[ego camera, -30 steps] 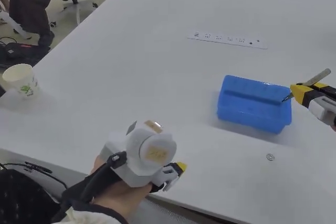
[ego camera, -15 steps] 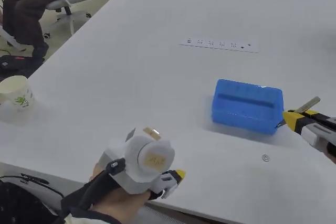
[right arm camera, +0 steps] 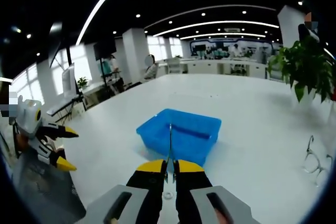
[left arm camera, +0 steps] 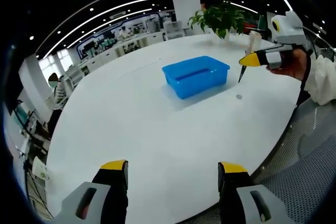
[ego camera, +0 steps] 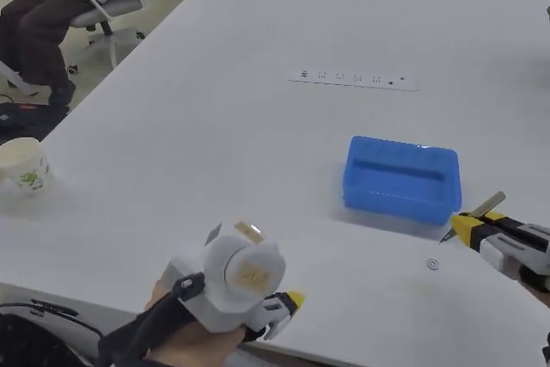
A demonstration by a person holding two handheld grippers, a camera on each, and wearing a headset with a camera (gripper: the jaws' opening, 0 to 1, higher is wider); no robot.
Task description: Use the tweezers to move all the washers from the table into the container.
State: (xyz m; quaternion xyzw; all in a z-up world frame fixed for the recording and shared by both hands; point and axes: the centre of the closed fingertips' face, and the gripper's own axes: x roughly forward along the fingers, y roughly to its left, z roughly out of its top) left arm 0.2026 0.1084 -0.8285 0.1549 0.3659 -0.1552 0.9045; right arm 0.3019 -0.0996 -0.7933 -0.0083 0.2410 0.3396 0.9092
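A white table (ego camera: 215, 126) was seen from above; a blue container (ego camera: 401, 180) sat toward its right side, open side up. One small washer (ego camera: 432, 264) lay flat on the table just in front of the container's near right corner, outside it. The right gripper (ego camera: 464, 228), at the right edge of the head view, had its yellow-tipped jaws pressed together on a pair of tweezers (right arm camera: 169, 142); the tweezers pointed forward and down, their tip hovering between the container and the washer, near both; the prongs read as one thin line, and whether the tips were touching could not be told. The left gripper (left arm camera: 173, 167) was held in a hand (ego camera: 185, 341) at the table's near edge, well apart from the container, its jaws spread wide. A power strip (ego camera: 357, 80) lay farther back; a paper cup (ego camera: 23, 165) stood at the far left.
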